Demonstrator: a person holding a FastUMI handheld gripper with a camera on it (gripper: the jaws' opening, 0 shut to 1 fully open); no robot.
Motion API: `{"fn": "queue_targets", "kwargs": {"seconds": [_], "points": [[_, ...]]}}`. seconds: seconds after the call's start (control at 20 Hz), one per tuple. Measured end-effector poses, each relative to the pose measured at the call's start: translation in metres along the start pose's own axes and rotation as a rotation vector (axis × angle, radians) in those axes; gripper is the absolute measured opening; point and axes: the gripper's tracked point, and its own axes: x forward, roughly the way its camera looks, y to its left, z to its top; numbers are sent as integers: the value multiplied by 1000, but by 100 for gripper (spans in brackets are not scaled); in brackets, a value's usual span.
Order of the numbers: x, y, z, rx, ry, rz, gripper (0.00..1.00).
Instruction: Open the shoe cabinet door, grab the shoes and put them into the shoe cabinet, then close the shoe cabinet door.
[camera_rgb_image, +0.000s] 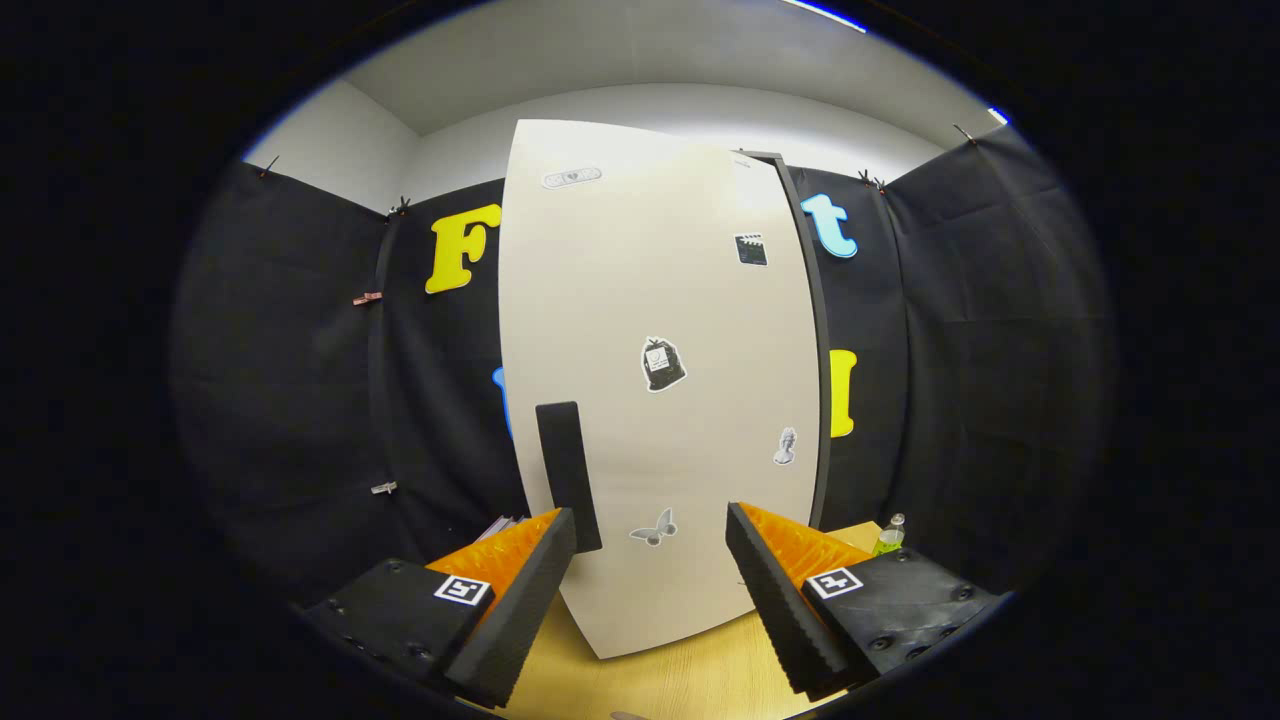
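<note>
tool (650, 540) fingers apart | one cabinet door (660, 400) | five stickers

We see shoe cabinet (660, 400) upright on wooden table (650, 680), at 12 o'clock from fingers; tall, pale cream front, dark edge along side at 3 o'clock. Cabinet door (680, 300) flat, shut, carrying several small stickers. Dark vertical handle (568, 475) low on door, at 11 o'clock just beyond fingers. We see gripper (650, 560) fingers spread apart, touching nothing
</note>
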Motion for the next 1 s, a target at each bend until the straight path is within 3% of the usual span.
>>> {"fn": "queue_targets", "kwargs": {"seconds": [1.0], "points": [[-16, 6, 5, -52, -27, 23, 98]]}}
